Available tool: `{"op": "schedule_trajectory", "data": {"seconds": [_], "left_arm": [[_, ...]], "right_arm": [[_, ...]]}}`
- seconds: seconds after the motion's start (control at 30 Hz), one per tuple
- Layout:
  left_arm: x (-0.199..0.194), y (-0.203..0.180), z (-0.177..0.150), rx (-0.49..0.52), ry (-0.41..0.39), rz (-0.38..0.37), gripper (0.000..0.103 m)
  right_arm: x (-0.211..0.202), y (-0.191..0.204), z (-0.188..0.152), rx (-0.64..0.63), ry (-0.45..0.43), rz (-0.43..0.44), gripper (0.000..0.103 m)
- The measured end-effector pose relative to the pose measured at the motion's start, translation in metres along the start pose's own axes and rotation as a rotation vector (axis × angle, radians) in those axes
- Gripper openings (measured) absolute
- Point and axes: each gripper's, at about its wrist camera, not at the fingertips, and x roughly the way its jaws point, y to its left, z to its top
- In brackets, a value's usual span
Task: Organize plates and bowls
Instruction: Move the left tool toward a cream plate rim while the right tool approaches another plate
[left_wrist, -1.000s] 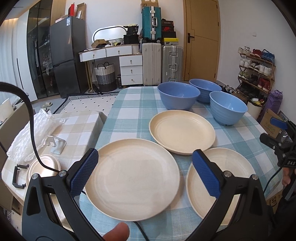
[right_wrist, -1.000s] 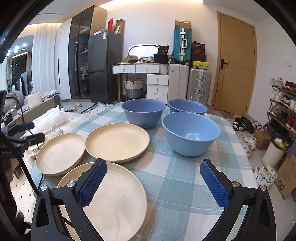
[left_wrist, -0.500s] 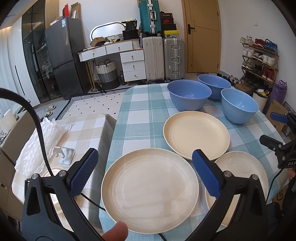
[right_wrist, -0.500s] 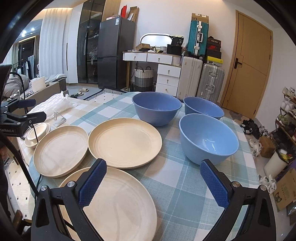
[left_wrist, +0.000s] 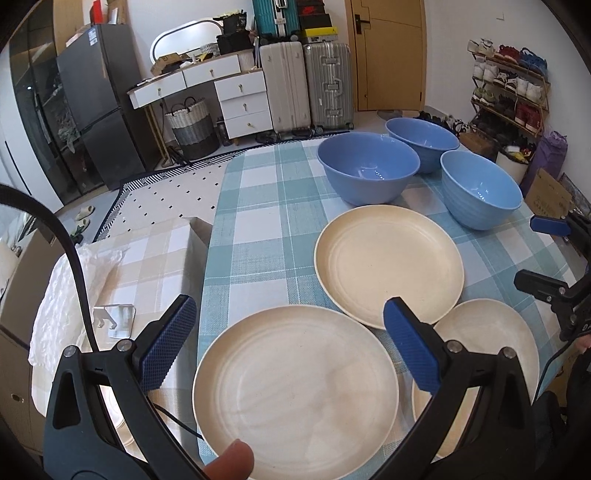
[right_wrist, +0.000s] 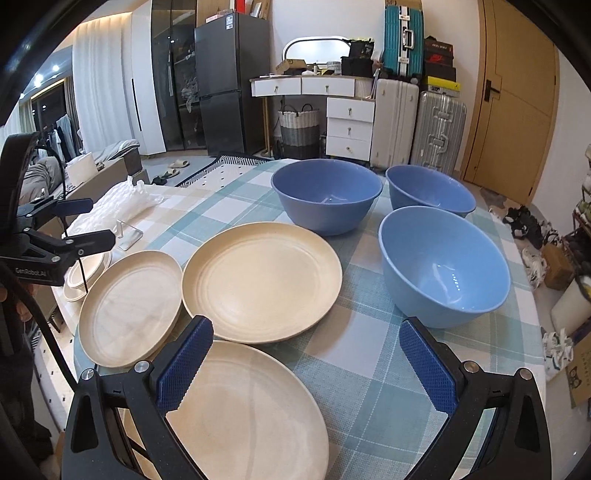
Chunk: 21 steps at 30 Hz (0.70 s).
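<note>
left tongs (left_wrist: 291, 336): spread wide, empty | right tongs (right_wrist: 314, 363): spread wide, empty

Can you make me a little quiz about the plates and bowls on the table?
1. How many blue bowls stand on the checked tablecloth?
2. True or false: the cream plates are stacked in one pile.
3. Which is right? A: the left gripper holds a plate. B: both grippers are open and hold nothing. C: the right gripper holds a bowl.

Key: 1. three; 2. false; 3. B
</note>
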Motion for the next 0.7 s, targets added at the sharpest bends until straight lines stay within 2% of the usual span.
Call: {"op": "schedule_trajectory", "data": {"seconds": [0.13, 0.57, 0.7], "left_arm": [[0.014, 0.001, 0.008, 0.006, 0.033, -0.010, 0.101], [0.052, -0.007, 0.030, 0.025, 0.139, -0.078, 0.101], [0.070, -0.011, 0.036, 0.025, 0.157, -0.082, 0.101]], "right_arm": [[0.007, -0.003, 0.003, 0.018, 0.022, 0.044, 0.103], [0.041, -0.030, 0.009, 0.186, 0.151, 0.194, 0.103], [0.051, -0.041, 0.009, 0.238, 0.179, 0.179, 0.103]]}}
